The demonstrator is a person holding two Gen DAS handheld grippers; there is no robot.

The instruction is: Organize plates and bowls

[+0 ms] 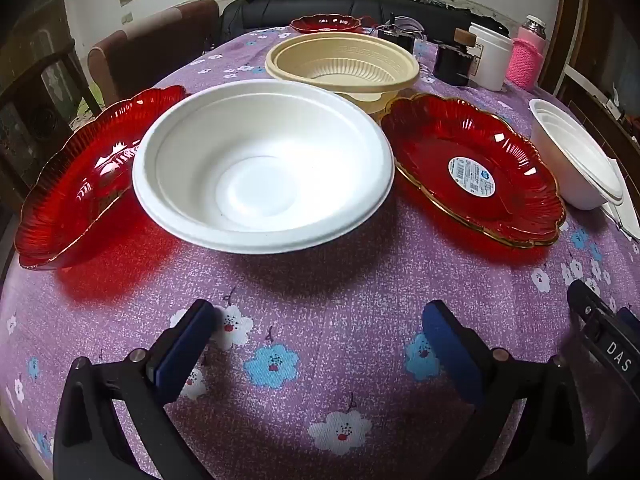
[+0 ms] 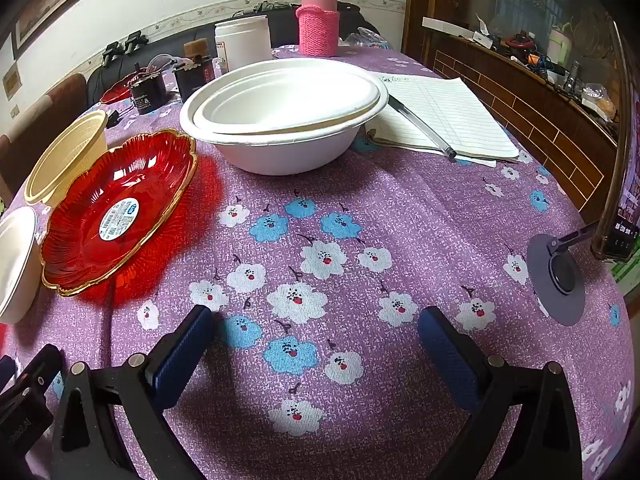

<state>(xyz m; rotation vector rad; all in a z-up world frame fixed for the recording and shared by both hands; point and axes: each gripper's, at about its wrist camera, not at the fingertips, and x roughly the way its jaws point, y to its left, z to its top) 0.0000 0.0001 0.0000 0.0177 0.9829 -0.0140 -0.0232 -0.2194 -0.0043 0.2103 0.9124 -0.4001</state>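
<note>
In the left wrist view, the left gripper (image 1: 320, 344) hangs above the flowered tablecloth (image 1: 304, 288) with its jaws spread wide, and it holds nothing. Straight ahead of it stands a single white bowl (image 1: 264, 172). Ahead and to the left, a red plate (image 1: 80, 184) lies with its rim tucked under that bowl, or touching it; I cannot tell which. Ahead and to the right lies a second red plate (image 1: 476, 172) with a label in its middle. Behind the white bowl sits a beige bowl (image 1: 344, 66), and its base is close to the labelled plate. The risk here, as I judge it, is that lifting the white bowl will drag or tip the left plate. A thin rim may also slip out from between the pads.

In the right wrist view, the right gripper (image 2: 316, 344) is also wide open and empty above the cloth. Ahead of it, a little left, stand two nested white bowls (image 2: 284, 116). A notebook (image 2: 444, 116) with a pen (image 2: 420, 126) lies just beside them on the right. Well to the left lies the labelled red plate (image 2: 116, 212). A careless grip may pull out only the inner bowl, and a wide swing may push the pen away. The light bowls can slide on the cloth.
</note>
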